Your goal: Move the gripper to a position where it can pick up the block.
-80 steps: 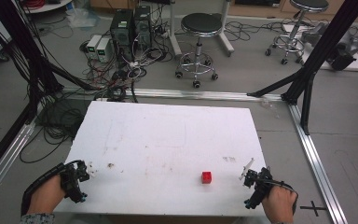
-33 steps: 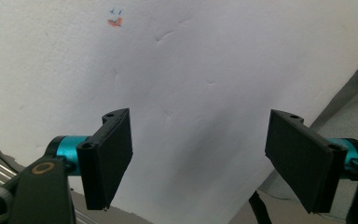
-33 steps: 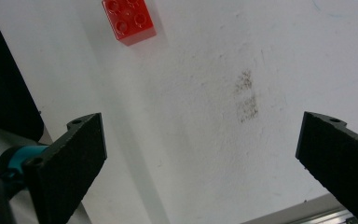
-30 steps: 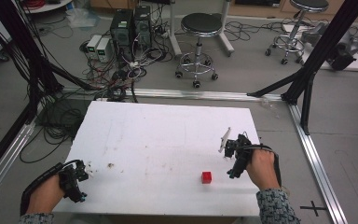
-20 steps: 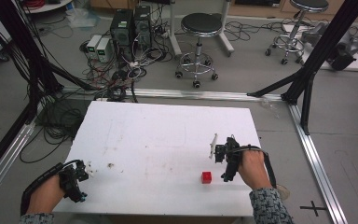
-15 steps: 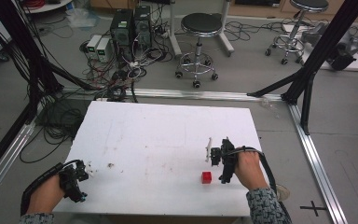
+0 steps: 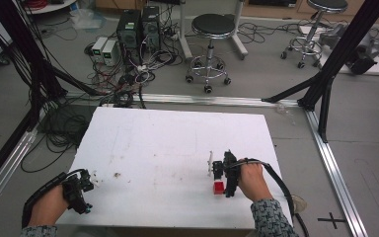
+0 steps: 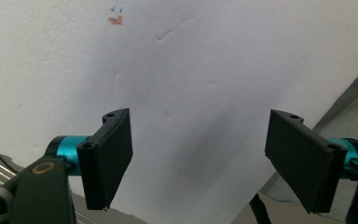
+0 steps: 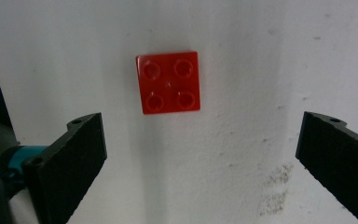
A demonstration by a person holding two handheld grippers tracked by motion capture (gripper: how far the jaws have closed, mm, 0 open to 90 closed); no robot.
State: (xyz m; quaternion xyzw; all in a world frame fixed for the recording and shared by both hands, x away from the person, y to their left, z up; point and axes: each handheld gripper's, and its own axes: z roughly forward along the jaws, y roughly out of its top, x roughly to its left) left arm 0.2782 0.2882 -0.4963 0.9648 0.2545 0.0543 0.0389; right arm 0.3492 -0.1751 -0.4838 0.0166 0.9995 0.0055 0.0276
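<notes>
1. Worktop (image 7: 143,143): white board w/ scuffs & faint marks, mid-to-lower frame in high view. Sole loose item on it was a red brick (image 7: 219,187).
2. Red brick lay lower right of centre in high view, near the worktop's front edge. In right gripper view it sat upper centre of frame (image 9: 168,82), flat on the white surface, 4 studs up in a 2x2 grid.
3. Brick looked square from above, so no clear long axis; its edges ran approx. parallel to the frame edges in right gripper view, w/ a very slight tilt.
4. Right tongs (image 9: 205,158): spread wide, one jaw lower left, other lower right of the right gripper view. Brick sat ahead of the gap, nearer the left jaw's side, apart from both jaws. Nothing gripped.
5. In high view right tongs (image 7: 220,174) were at lower right of worktop, held by right hand (image 7: 249,177), brick just beside/under the front of the tool; cable trailed off toward lower right.
6. Left tongs (image 8: 198,158): also spread wide, nothing between but bare white worktop; small orange-blue mark (image 8: 116,17) at upper left of that view.
7. In high view left tongs (image 7: 79,190) sat at lower left corner of worktop in left hand (image 7: 47,207), well apart from brick.
</notes>
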